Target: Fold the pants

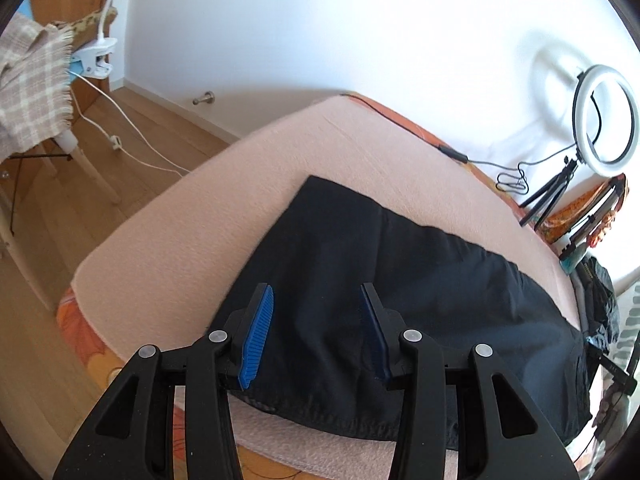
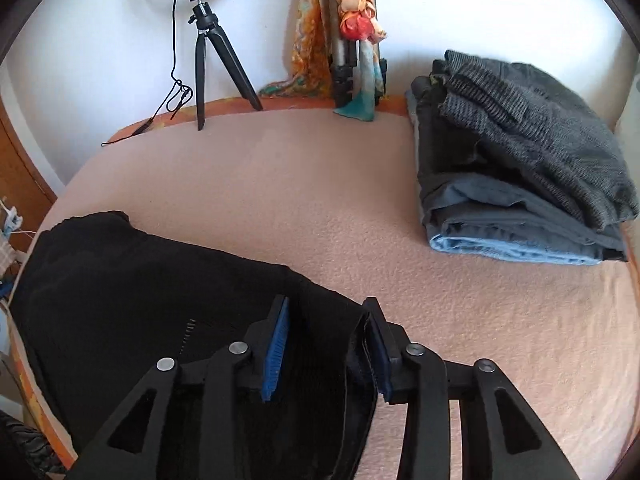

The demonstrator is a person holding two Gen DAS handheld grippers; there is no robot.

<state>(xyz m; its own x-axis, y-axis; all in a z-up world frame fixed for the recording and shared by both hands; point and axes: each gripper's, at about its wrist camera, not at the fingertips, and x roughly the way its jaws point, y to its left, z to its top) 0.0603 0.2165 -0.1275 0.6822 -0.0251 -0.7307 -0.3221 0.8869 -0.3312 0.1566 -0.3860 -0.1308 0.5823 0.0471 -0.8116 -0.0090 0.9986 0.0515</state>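
Black pants (image 1: pixel 400 288) lie flat on the pink blanket (image 1: pixel 240 184), folded into a long strip. My left gripper (image 1: pixel 318 296) is open, its blue-padded fingers (image 1: pixel 258 332) spread over the near hem end of the pants, holding nothing. In the right wrist view the same pants (image 2: pixel 140 292) lie at the lower left. My right gripper (image 2: pixel 326 312) is open over their right end; the waistband edge (image 2: pixel 360 360) stands up against the right finger.
A stack of folded grey and blue clothes (image 2: pixel 520 160) sits at the right of the blanket. A ring light on a tripod (image 2: pixel 208 40) and a second tripod with scarves (image 2: pixel 352 40) stand at the far edge. A chair with a checked throw (image 1: pixel 32 88) stands on the wooden floor.
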